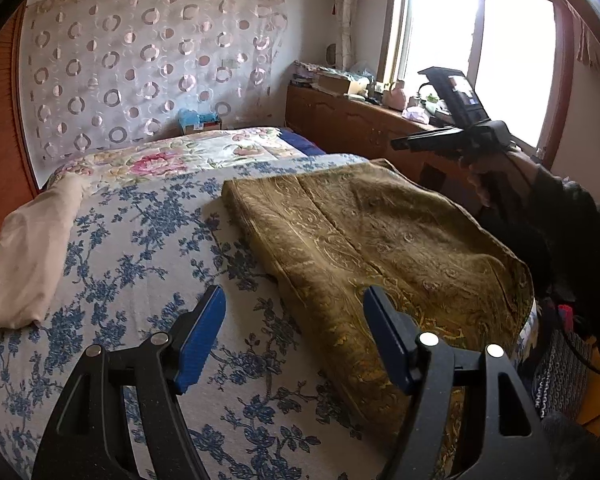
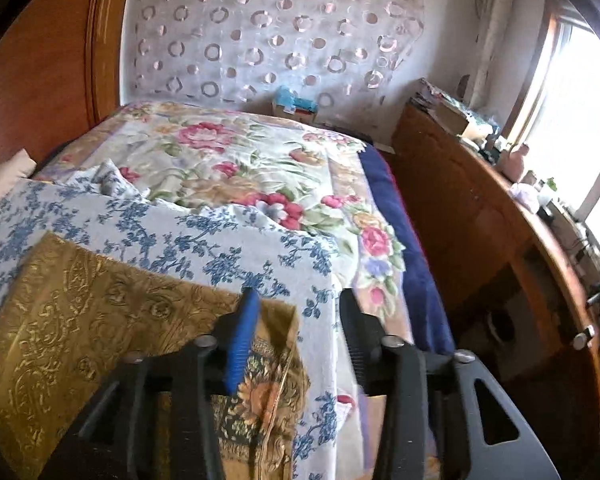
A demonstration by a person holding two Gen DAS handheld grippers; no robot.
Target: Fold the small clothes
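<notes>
A folded gold cloth (image 1: pixel 380 240) lies flat on the blue-flowered bedspread (image 1: pixel 140 248), filling the centre and right of the left wrist view. Its long axis runs from upper left to lower right, and its right edge reaches the side of the bed. To the left of the cloth a broad stretch of bedspread lies bare, as far as a beige cloth (image 1: pixel 32 248) at the left edge.

The left gripper (image 1: pixel 294 338) hangs at the bottom with its jaws wide, nothing between them; its right finger is over the cloth's near end. At the upper right a hand (image 1: pixel 488 176) holds the right gripper (image 1: pixel 400 143) in the air above the cloth's far corner.

Only the right wrist view shows the drop beside the bed, a dark blue blanket edge (image 2: pixel 404 240) and a wooden cabinet (image 2: pixel 480 216) at right. There the right gripper (image 2: pixel 298 300) stands partly open and empty above the corner of the cloth (image 2: pixel 80 312).
</notes>
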